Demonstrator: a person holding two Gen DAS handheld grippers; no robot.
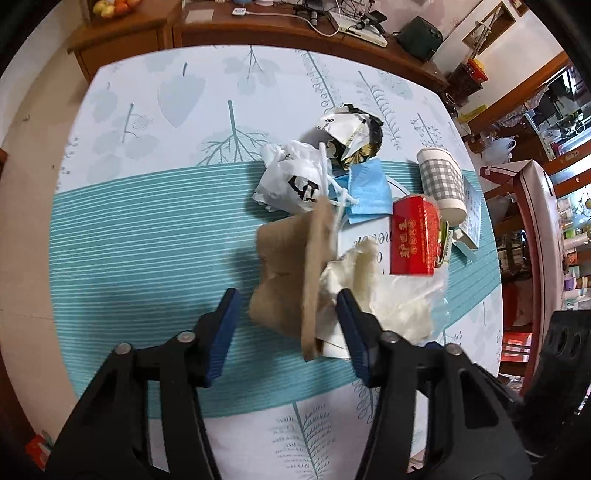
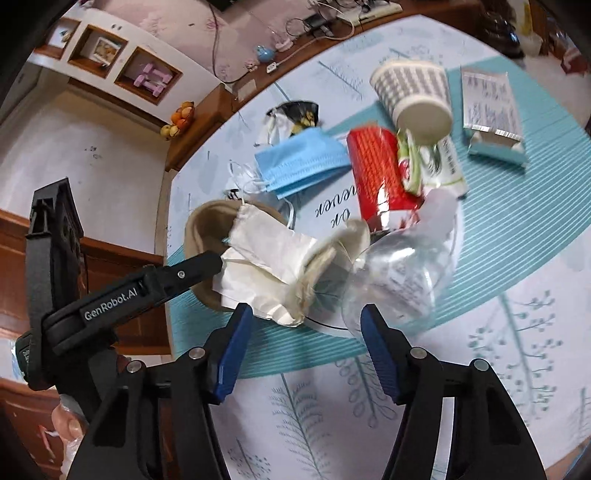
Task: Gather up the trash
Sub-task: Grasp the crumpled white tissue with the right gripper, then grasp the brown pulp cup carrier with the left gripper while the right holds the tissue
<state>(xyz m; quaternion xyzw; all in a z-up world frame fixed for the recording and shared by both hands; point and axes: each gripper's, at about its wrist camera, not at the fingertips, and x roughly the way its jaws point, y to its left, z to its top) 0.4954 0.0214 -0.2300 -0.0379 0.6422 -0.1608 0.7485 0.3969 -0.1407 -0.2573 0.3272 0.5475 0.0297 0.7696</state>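
A heap of trash is lying on the table [image 1: 155, 229], which is wearing a pale cloth printed with grey-blue leaves and crossed by a wide teal striped band. The heap is sitting on that band, nearer the table's right-hand edge than its left as the left wrist view shows it.

The left tool [image 1: 288, 325] is hanging over the near side of the heap with its blue-padded fingers apart; a torn piece of brown cardboard [image 1: 291, 266] and crumpled white tissue paper [image 1: 373, 288] are showing between and just beyond them, and the pads are not pressing on either. The right tool [image 2: 306, 325] is also standing apart, with bare tablecloth between its fingers; the white tissue paper [image 2: 269, 266] is lying just beyond its left finger and a clear crumpled plastic wrapper [image 2: 399, 273] just beyond its right finger. The left tool's black arm [image 2: 147, 288] is reaching into the right wrist view beside the tissue.

Farther into the heap a red rectangular carton with gold lettering [image 1: 413, 236] is lying beside a grey-checked paper cup [image 1: 441, 181] tipped on its side. A blue surgical mask [image 1: 365, 192] is resting next to a white crumpled plastic bag with black print [image 1: 291, 177], and a torn black, gold and white foil packet [image 1: 351, 136] is lying beyond them, toward the table's far edge.

A wooden sideboard [image 1: 258, 29] with cables and small devices is standing past that edge.
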